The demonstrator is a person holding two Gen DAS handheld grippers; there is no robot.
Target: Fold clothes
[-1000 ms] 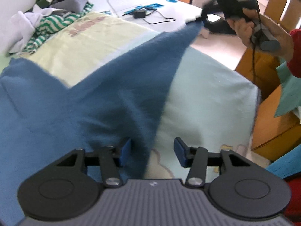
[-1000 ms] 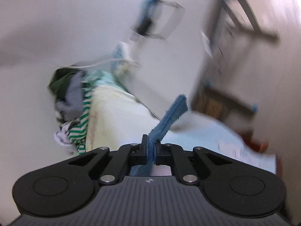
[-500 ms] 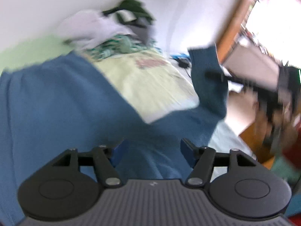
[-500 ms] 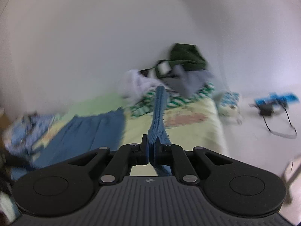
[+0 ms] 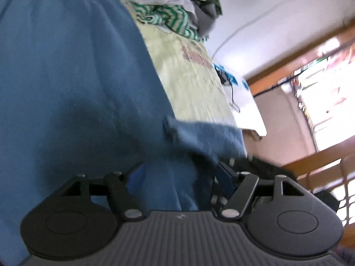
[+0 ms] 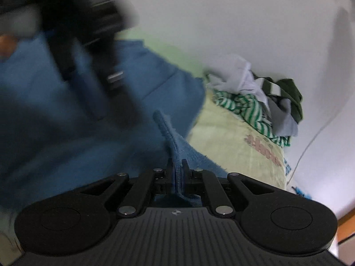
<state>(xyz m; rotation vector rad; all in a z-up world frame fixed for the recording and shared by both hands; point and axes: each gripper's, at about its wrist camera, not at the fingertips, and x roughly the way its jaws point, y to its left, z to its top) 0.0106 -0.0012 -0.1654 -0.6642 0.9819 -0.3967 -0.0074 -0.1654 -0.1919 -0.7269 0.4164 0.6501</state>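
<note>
We see the bed (image 6: 233, 137) under a pale yellow printed sheet, running back to a white wall. Spread over most of it lies the blue garment (image 5: 66, 88), the piece being folded, its broad body flat on the sheet and one narrow end lifted off it. Behind it, against the wall, sits a heap of other clothes (image 6: 255, 97): white, green-striped, grey and dark green. Our left gripper (image 5: 177, 177) hangs over the blue cloth with its jaws parting; fabric shows between them, and the pads do not press on it. Our right gripper (image 6: 176, 173) is clamped tight on the raised blue end, which stands up as a thin ridge from its pinched fingers (image 6: 169, 168).
</note>
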